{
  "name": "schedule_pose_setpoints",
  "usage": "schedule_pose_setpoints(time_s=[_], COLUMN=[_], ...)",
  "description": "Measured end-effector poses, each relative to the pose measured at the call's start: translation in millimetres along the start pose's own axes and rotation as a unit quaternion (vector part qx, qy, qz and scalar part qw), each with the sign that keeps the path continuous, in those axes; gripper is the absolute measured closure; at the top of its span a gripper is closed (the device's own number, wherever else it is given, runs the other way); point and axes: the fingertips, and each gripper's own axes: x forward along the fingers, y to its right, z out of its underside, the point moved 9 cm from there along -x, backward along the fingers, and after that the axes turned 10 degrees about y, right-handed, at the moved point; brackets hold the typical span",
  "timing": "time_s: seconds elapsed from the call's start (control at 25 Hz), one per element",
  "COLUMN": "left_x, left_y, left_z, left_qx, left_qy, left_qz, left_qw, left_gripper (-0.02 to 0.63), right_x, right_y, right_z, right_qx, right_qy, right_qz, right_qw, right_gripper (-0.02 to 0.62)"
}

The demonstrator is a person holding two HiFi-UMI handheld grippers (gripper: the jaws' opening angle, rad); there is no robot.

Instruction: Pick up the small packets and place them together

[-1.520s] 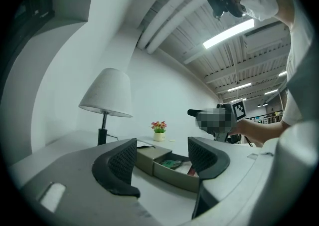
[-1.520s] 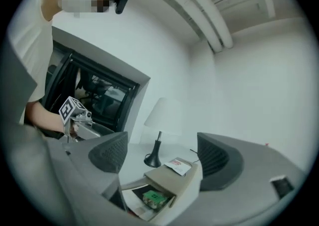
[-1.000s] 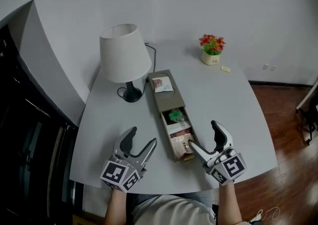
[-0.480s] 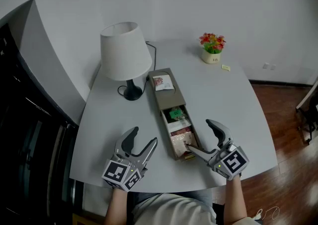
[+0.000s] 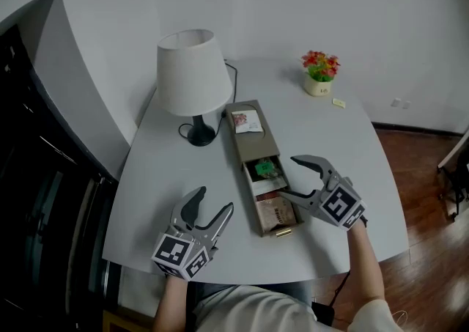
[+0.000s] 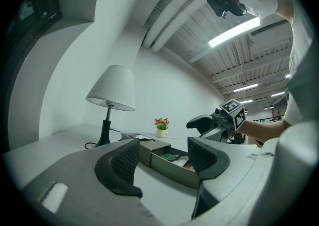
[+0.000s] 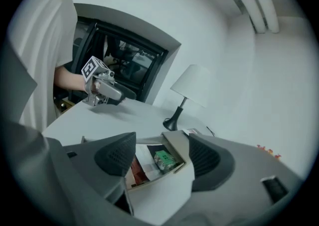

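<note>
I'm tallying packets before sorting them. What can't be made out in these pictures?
- The packets in the open drawer: they overlap in the head view, so no sure count; in the left gripper view the drawer's wall hides most of them.
- The lone packet on the box lid: print too small, head view.
- The pale scrap by the flower pot: too small to identify, head view.

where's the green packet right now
In the head view the green packet lies at the far end of the open grey drawer, mid-table, just left of the right gripper, whose jaws have just been closing with nothing gripped yet.
</note>
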Motion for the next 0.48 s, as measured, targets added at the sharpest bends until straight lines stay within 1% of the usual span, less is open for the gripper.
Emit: schedule_pose_setpoints(time_s=[0.08, 0.12, 0.16, 0.2, 0.28, 0.32, 0.36, 0.48], left_x=[0, -1, -1, 0, -1, 0, 0, 1], left_y=[-2, -3, -4, -4, -4, -3, -3, -3], left_z=[0, 0, 0, -1, -2, -3, -4, -6], left_qx=[0.001, -0.002, -0.006, -0.010, -0.012, -0.011, -0.010, -0.008], left_qy=[0.000, 0.001, 0.004, 0.007, 0.009, 0.009, 0.009, 0.010], left_qz=[-0.003, -0.007, -0.011, -0.014, -0.016, -0.016, -0.016, -0.015], left_qw=[1.0000, 1.0000, 0.9999, 0.9998, 0.9998, 0.9998, 0.9998, 0.9998], left_gripper=[0.299, 0.299, 0.299, 0.299, 0.301, 0.301, 0.301, 0.301], right_x=[17, 26, 36, 46, 62, 69, 74, 86], right_y=[7, 11, 15, 18, 19, 16, 13, 3], right_z=[5, 9, 13, 17, 22, 24, 26, 30], right_qx=[-0.024, -0.041, -0.062, -0.086, -0.141, -0.169, -0.195, -0.253], right_qy=[-0.033, -0.051, -0.071, -0.095, -0.149, -0.174, -0.196, -0.244], right_qz=[-0.027, -0.041, -0.056, -0.072, -0.110, -0.130, -0.148, -0.189], right_qw=[0.999, 0.997, 0.994, 0.989, 0.972, 0.961, 0.950, 0.917], right_gripper=[0.267, 0.297, 0.314, 0.314, 0.324, 0.347, 0.348, 0.350])
